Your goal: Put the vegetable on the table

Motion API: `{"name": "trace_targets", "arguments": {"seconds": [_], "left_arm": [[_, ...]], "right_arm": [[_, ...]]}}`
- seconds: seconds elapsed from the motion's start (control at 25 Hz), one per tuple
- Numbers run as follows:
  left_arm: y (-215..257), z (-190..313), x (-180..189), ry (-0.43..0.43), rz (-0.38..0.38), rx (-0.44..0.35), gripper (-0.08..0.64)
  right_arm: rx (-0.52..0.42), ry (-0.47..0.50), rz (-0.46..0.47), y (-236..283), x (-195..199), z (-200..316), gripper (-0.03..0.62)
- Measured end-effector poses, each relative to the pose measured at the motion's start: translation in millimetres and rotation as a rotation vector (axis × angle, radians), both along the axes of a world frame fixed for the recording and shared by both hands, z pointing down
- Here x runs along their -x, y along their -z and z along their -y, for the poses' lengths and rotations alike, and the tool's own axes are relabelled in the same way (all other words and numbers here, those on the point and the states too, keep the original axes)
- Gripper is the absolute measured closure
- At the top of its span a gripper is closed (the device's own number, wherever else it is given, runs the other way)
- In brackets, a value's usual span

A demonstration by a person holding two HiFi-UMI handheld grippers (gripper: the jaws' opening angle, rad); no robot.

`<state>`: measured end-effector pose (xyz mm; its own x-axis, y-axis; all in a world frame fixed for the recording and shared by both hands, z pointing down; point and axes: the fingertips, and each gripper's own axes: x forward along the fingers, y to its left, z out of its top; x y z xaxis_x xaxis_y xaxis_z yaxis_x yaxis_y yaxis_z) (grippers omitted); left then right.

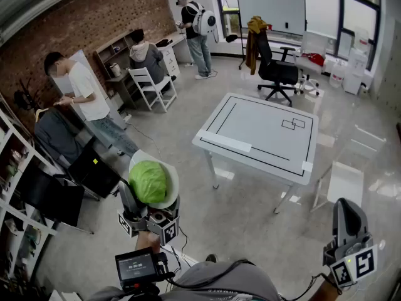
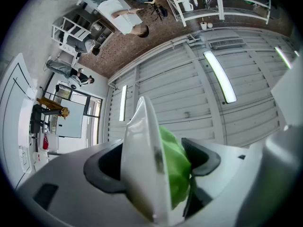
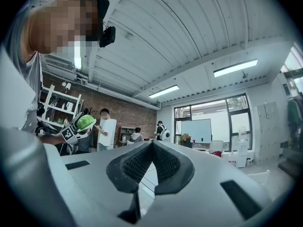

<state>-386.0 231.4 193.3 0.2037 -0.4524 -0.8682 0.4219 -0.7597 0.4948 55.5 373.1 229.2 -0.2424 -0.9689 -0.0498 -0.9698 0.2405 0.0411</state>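
Note:
A round green cabbage [image 1: 148,182] lies against a white plate [image 1: 170,175], and my left gripper [image 1: 150,207] is shut on the two together, held up at chest height left of the white table [image 1: 263,137]. In the left gripper view the plate [image 2: 142,160] stands edge-on between the jaws, with the cabbage [image 2: 176,167] pressed against the right pad. My right gripper [image 1: 349,217] hangs at the lower right, away from the table, its pads [image 3: 152,148] closed together on nothing. The right gripper view also catches the cabbage [image 3: 86,122] at far left.
The table top carries black line markings and white tape patches. A white stool [image 1: 344,184] stands right of it and a black office chair [image 1: 279,74] behind it. Three people [image 1: 88,99] are along the brick wall at left, near desks, a white chair [image 1: 153,86] and shelves [image 1: 19,187].

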Motion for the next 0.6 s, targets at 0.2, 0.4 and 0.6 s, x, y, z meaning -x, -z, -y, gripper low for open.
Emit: {"name": "trace_targets", "arguments": {"seconds": [0.2,0.4,0.6], "left_arm": [[0.6,0.2,0.6,-0.003,0.000,0.004,0.192],[2.0,-0.5,-1.0,-0.011,-0.001,0.008,0.192],[1.7,-2.7,-4.6,-0.018,-0.002,0.013,0.192]], "right_arm": [[0.005,0.003,0.006,0.4,2.3,-0.1,0.588],[0.015,0.014,0.002,1.6,6.6,-0.3,0.588],[0.021,0.015,0.002,3.6,5.8,-2.3,0.588]]}}
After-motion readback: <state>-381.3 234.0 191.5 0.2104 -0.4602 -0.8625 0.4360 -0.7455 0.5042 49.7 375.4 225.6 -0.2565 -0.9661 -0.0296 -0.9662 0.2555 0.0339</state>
